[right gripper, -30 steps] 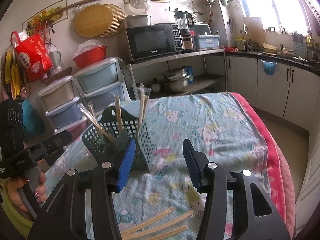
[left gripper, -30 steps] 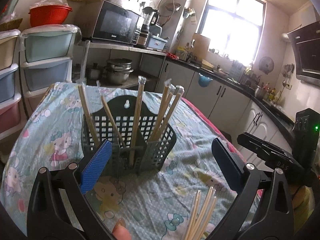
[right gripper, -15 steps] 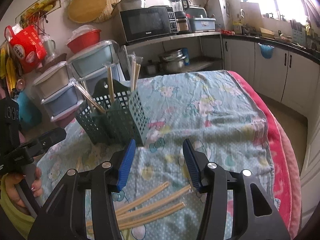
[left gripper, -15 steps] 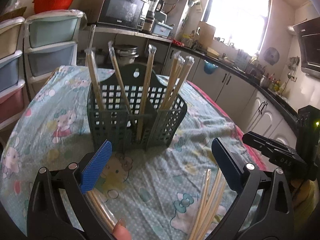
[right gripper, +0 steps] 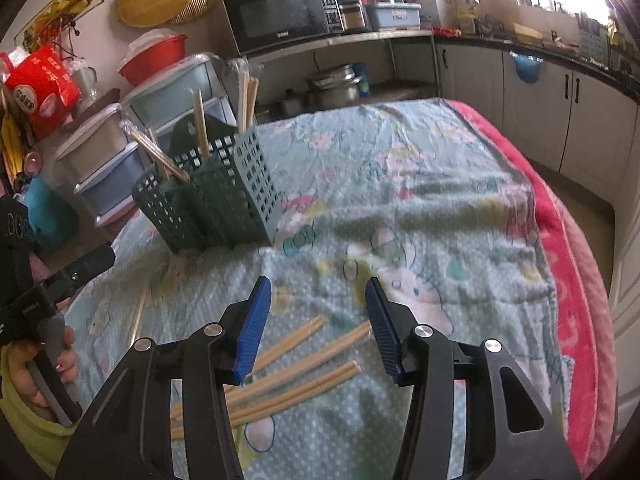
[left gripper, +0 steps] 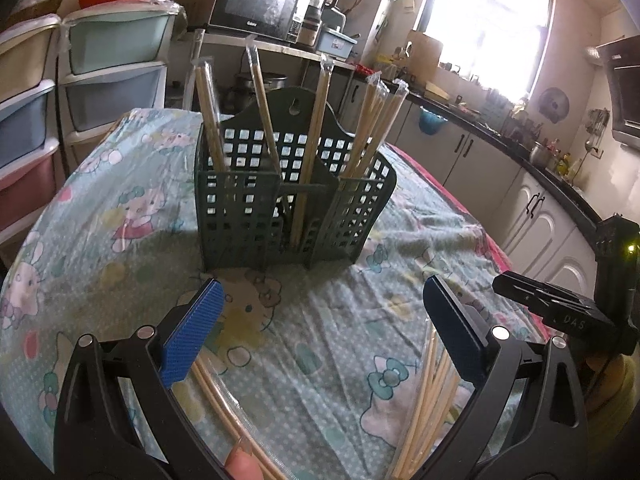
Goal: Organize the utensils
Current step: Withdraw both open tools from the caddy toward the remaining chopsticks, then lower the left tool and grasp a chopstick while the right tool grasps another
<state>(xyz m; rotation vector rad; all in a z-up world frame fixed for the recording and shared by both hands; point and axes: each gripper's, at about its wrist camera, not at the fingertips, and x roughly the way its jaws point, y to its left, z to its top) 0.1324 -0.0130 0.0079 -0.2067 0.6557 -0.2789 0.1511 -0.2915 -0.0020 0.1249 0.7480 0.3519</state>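
A dark green lattice utensil basket [left gripper: 280, 204] [right gripper: 212, 196] stands on the cartoon-print cloth with several wrapped chopstick pairs upright in it. Loose wrapped chopsticks [right gripper: 304, 352] lie on the cloth just below my right gripper [right gripper: 318, 320], which is open and empty above them. My left gripper [left gripper: 320, 336] is also open and empty, short of the basket. More loose chopsticks [left gripper: 432, 392] lie under its right finger, and another pair [left gripper: 216, 392] lies by its left finger.
The table's pink-edged cloth [right gripper: 568, 280] drops off at the right. Stacked plastic drawers [left gripper: 80, 92] stand behind the table on the left, a shelf with a microwave [right gripper: 280, 16] behind the basket, and kitchen cabinets [right gripper: 560, 108] along the right wall.
Both grippers have sunk toward the table and tipped downward. The basket now sits higher in both views, and more of the loose chopsticks shows under the fingers. Jaw widths look unchanged.
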